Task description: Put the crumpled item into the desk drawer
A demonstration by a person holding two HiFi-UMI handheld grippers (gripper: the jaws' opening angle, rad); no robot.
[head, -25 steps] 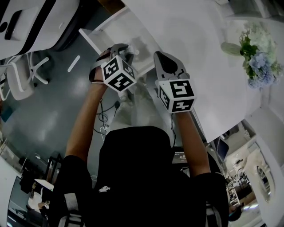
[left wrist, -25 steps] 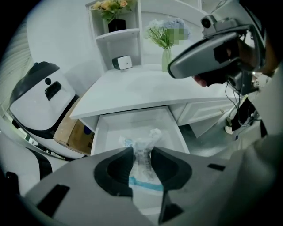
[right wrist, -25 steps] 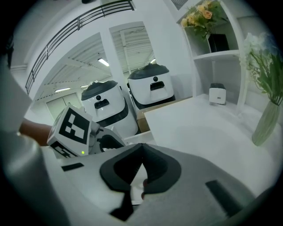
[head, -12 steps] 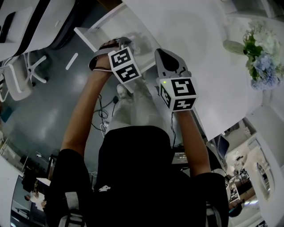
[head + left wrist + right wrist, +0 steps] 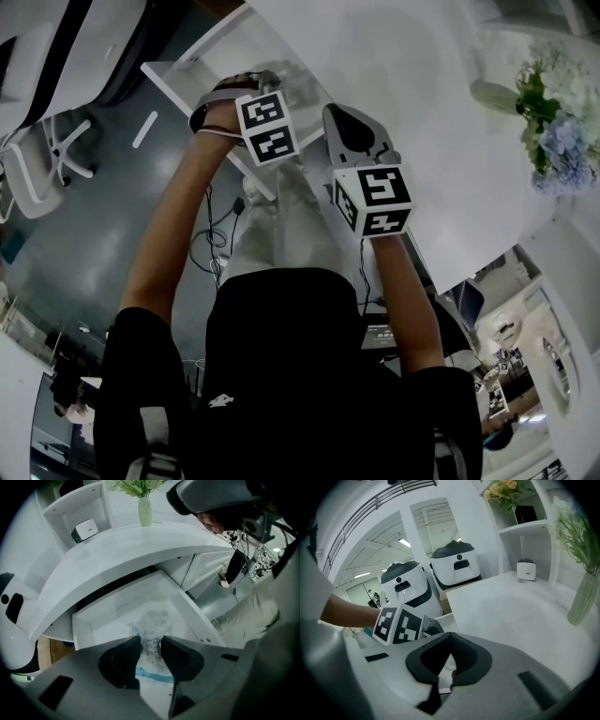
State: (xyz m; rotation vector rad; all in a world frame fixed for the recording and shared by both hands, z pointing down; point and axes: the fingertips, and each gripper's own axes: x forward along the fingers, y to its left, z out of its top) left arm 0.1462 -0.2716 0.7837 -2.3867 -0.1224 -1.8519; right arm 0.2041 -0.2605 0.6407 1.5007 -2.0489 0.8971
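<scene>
Release looked under way: my left tongs (image 5: 151, 644) were opening with the item (image 5: 152, 623) between them, low in the drawer (image 5: 110, 609). My right tongs (image 5: 450, 637) were closed and empty; I judged only letting go remained.

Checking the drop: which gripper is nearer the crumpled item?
Left. The left gripper has the crumpled item between its opening fingers over the drawer; the right gripper is alongside, not touching.

The drawer (image 5: 108, 620) is open from above; the desk top (image 5: 122, 550) overhangs its back at 12 o'clock, and the crumpled item (image 5: 152, 625) seems to fill its middle.
</scene>
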